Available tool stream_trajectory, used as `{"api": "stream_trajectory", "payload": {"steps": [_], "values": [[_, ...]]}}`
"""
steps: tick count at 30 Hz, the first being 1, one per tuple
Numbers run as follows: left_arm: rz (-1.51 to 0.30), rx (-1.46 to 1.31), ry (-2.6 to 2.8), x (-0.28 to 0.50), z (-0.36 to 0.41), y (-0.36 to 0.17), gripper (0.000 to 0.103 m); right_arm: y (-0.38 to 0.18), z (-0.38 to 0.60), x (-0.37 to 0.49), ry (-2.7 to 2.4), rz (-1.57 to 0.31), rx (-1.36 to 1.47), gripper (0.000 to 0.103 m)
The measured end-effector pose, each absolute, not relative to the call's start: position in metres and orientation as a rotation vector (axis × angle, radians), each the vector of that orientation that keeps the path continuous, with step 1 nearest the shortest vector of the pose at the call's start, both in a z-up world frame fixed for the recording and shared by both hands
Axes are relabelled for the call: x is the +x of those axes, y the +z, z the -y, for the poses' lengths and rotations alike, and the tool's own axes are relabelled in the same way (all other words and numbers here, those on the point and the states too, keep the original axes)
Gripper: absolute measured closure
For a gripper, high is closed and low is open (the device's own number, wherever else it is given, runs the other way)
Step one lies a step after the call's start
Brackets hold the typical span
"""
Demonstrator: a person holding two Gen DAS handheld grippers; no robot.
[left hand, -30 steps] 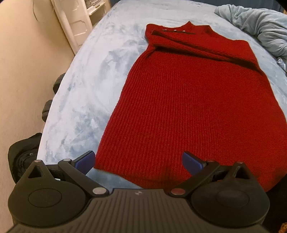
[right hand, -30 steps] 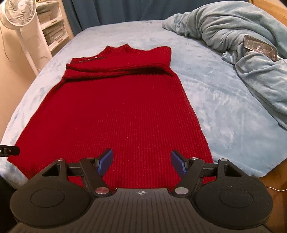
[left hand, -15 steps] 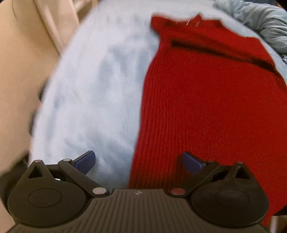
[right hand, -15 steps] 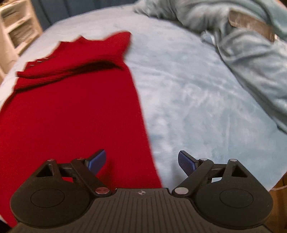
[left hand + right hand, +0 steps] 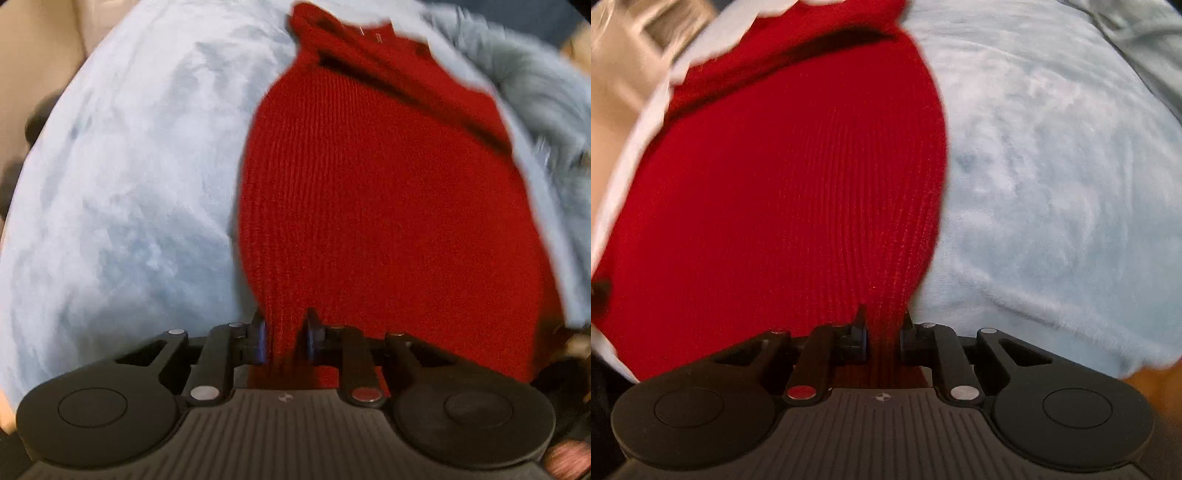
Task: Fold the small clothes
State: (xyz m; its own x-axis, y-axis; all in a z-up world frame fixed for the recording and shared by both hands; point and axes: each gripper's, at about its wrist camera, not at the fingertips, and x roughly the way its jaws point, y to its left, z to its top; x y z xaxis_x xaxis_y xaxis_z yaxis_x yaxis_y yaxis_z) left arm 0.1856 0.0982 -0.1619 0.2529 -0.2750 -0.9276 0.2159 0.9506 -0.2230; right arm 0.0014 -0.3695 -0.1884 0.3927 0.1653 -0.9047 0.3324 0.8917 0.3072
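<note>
A red knitted sweater lies flat on a pale blue fleece bed cover, its collar at the far end. My left gripper is closing, its jaws pinching the near left corner of the hem, and red knit bunches between the blue pads. In the right wrist view the same sweater fills the left half. My right gripper is closing too, and its pads squeeze a ridge of knit at the near right corner of the hem.
A rumpled grey-blue blanket lies heaped at the far right of the bed. Beige floor shows past the bed's left edge, with dark objects beside it. Bare cover stretches right of the sweater, ending in a wooden edge.
Both grippers dropped toward the sweater's near corners, the left one to the left edge, the right one to the right edge. Both went from wide open to pinched on the hem.
</note>
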Motion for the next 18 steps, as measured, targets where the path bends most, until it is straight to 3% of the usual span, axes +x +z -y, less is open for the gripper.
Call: {"api": "stream_trajectory", "payload": {"steps": [11, 18], "values": [[-1.047, -0.05, -0.373, 0.132, -0.087, -0.073, 0.085, -0.081, 0.375, -0.036, -0.081, -0.873, 0.578, 0.09], [-1.024, -0.065, -0.411, 0.067, -0.109, -0.044, 0.085, -0.056, 0.365, -0.092, -0.059, -0.869, 0.626, 0.09]]}}
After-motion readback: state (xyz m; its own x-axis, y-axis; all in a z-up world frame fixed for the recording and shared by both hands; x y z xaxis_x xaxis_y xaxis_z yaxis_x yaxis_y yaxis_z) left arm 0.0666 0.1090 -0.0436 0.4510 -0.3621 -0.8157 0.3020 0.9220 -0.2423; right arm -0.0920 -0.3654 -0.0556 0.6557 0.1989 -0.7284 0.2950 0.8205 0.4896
